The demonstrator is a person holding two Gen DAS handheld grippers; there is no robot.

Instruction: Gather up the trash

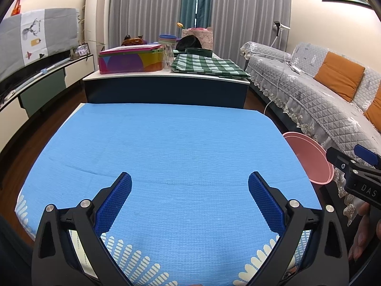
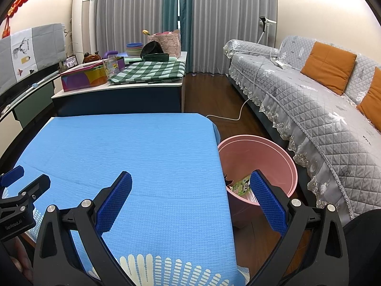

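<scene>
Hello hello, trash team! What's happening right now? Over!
Left gripper open, empty. Right gripper open, empty. Wrappers in pink bin. Blue tablecloth bare, nothing in the way.

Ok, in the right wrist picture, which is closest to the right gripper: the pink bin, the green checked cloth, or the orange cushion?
From the right gripper, jaws open:
1. Pink bin, just ahead on the right, beside the blue table.
2. Green checked cloth, on the far table, ahead and left.
3. Orange cushion, on the sofa's back, far right.
</scene>
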